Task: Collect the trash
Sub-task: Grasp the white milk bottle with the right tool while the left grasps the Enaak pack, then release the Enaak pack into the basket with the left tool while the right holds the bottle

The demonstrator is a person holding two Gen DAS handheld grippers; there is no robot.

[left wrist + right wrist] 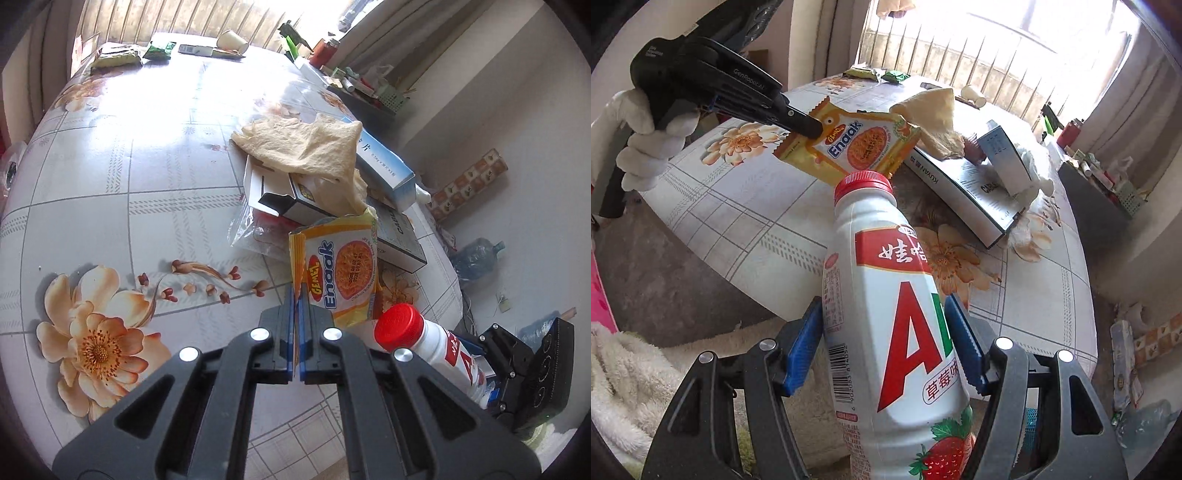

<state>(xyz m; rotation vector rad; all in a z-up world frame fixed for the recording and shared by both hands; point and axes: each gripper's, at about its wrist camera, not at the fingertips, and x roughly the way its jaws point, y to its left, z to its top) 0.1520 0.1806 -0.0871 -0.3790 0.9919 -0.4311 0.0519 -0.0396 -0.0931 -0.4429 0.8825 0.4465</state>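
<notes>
My left gripper [297, 295] is shut on the edge of a yellow Enaak snack wrapper [340, 273], which hangs lifted above the floral tablecloth. In the right wrist view the same wrapper [857, 147] is pinched by the left gripper [812, 129], held by a white-gloved hand [646, 144]. My right gripper [882, 350] is shut on a white strawberry-drink bottle [894, 332] with a red cap [863, 186]; blue pads press both its sides. That bottle [428, 343] shows at the lower right of the left wrist view.
A pile lies on the table [129, 166]: a beige cloth [306, 147], a blue-white box [384, 162], a grey box [399, 236], clear plastic [255, 232]. Green packets [159, 50] and a paper cup [231, 40] sit at the far edge. A shelf with clutter [1108, 177] stands right.
</notes>
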